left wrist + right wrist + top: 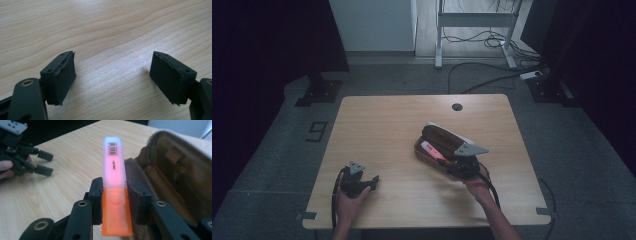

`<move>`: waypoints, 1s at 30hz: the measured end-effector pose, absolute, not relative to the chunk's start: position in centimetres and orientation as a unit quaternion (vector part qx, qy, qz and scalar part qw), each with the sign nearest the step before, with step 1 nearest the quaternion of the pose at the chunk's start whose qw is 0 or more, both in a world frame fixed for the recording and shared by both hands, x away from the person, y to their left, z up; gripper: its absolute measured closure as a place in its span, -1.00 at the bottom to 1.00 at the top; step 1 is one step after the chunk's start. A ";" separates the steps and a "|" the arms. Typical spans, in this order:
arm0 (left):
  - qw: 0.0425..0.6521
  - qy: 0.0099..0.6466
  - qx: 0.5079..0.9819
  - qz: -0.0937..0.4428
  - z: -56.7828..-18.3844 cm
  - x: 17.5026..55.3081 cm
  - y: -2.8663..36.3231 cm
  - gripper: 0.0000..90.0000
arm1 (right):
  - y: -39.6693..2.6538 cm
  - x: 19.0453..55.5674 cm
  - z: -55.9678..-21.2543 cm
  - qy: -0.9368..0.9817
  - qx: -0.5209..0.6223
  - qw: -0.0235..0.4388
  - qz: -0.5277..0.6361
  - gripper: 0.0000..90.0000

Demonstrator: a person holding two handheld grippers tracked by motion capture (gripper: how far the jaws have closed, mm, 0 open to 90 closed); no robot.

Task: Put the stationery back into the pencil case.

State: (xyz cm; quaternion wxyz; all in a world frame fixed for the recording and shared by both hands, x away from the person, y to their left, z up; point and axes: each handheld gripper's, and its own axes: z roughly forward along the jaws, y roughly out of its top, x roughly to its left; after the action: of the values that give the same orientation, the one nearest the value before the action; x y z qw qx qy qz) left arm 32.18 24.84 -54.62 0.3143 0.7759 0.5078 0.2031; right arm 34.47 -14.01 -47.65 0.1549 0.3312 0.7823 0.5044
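Observation:
An orange highlighter with a frosted cap and a barcode sticker is clamped between the pads of my right gripper; the high view shows it as a pink bar. It hangs at the left lip of an open brown pencil case whose lining gapes just to the right of the pen. My right gripper sits at the case's near end. My left gripper rests low over the table near the front left, jaws wide apart with bare wood between the pads.
The wooden table has a round cable hole at its far edge. In the right gripper view the left gripper lies farther off at the left. Cables and a desk frame stand on the floor beyond.

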 end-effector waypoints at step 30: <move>0.314 0.508 0.776 0.203 -54.6 32.2 24.8 -0.55 | -16.5 38.4 -46.1 0.780 0.343 0.181 0.491 0.46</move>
State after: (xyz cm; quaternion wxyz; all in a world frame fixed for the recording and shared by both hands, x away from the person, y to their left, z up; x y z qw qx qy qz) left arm 32.17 24.84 -54.62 0.3144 0.7757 0.5080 0.2035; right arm 38.37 -16.50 -46.08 0.1808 0.3427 0.7802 0.4911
